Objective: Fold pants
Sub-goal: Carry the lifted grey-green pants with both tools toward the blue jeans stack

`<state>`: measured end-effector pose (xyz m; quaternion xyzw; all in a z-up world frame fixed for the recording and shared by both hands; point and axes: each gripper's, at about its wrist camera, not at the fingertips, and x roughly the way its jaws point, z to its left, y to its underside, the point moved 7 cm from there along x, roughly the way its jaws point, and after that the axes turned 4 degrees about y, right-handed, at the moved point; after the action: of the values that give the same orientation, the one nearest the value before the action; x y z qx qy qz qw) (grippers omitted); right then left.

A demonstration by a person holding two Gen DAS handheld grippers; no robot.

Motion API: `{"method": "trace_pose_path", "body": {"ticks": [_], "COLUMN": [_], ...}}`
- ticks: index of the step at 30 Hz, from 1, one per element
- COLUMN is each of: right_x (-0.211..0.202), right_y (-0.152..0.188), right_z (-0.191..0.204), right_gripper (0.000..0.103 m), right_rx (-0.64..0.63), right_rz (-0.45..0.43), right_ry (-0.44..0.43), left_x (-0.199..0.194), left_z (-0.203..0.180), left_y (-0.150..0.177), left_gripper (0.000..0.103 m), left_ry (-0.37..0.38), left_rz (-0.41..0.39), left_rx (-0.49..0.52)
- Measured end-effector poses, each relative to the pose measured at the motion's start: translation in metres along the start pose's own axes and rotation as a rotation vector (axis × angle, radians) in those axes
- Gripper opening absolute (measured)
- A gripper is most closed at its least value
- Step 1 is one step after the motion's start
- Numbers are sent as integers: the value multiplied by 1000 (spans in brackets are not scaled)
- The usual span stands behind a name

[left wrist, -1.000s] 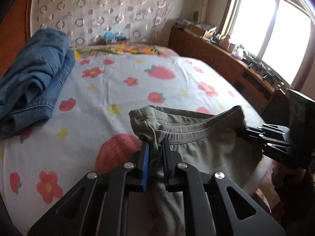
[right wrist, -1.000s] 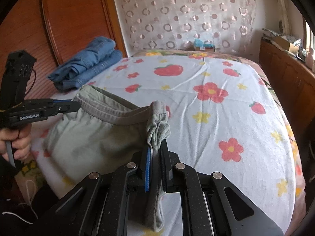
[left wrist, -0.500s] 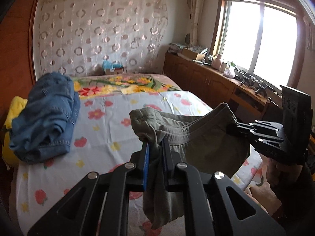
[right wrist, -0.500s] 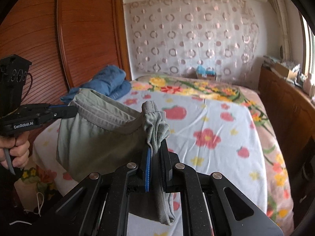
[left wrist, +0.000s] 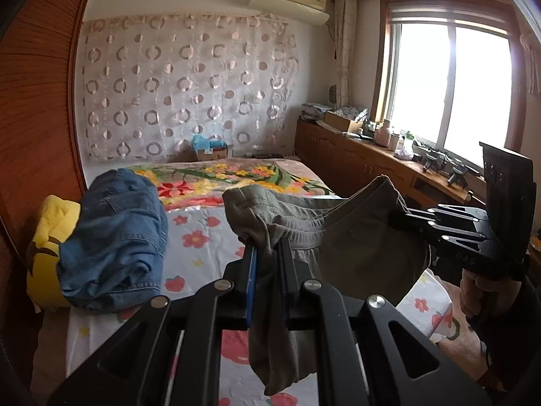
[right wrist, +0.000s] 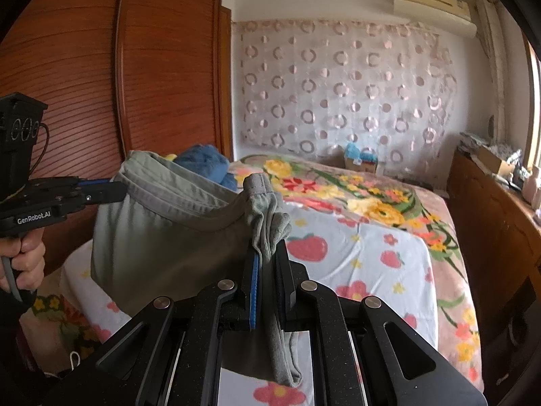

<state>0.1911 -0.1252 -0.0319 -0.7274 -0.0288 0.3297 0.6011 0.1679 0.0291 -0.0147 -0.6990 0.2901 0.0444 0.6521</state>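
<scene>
Grey-green pants (left wrist: 351,247) hang in the air above the bed, held by the waistband at both ends. My left gripper (left wrist: 267,247) is shut on one bunched end of the waistband. My right gripper (right wrist: 267,257) is shut on the other end; it also shows in the left wrist view (left wrist: 405,215) at the right. The left gripper shows in the right wrist view (right wrist: 115,191) at the left. The pants (right wrist: 162,237) sag between them, and the legs hang below out of sight.
The bed (right wrist: 372,247) has a strawberry and flower sheet. Folded blue jeans (left wrist: 115,237) lie on a yellow pillow (left wrist: 50,237) at the left by the wooden wardrobe (right wrist: 101,84). A wooden cabinet (left wrist: 365,165) with clutter runs under the window at the right.
Both grippers have lifted the pants well up off the bed, and the views have tilted up to show the wall and ceiling. The grip on the waistband is unchanged.
</scene>
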Motion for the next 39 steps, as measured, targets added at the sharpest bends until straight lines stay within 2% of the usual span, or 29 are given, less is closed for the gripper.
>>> {"method": "trace_pose_path", "body": {"ticks": [7,14,23,30,39], "right_x": [17,50,113,166,233], "right_y": [-18,-44,-98,-118,-149], "right_z": [18,35,64,83,108], "right_gripper": [6,6,6,6,6], "right_rx": [-36,-89,-200,-245,-333], "right_rz": [-3,8,-13,-16,-56], "right_ry": [-19,-34,-57,-104,-159], "left_x": [-3,-2,10,24,41], "left_z": [21,55,114,155,204], "left_y": [1,-12,-33,-39,-33], "left_gripper": [8,8,8,8,8], "left_ry": [-28,-62,-150,-225,-282], "left_rz": [-12,-32,-53,-55,-64], "left_rx": [-21,-46,-67,-97,-164]}}
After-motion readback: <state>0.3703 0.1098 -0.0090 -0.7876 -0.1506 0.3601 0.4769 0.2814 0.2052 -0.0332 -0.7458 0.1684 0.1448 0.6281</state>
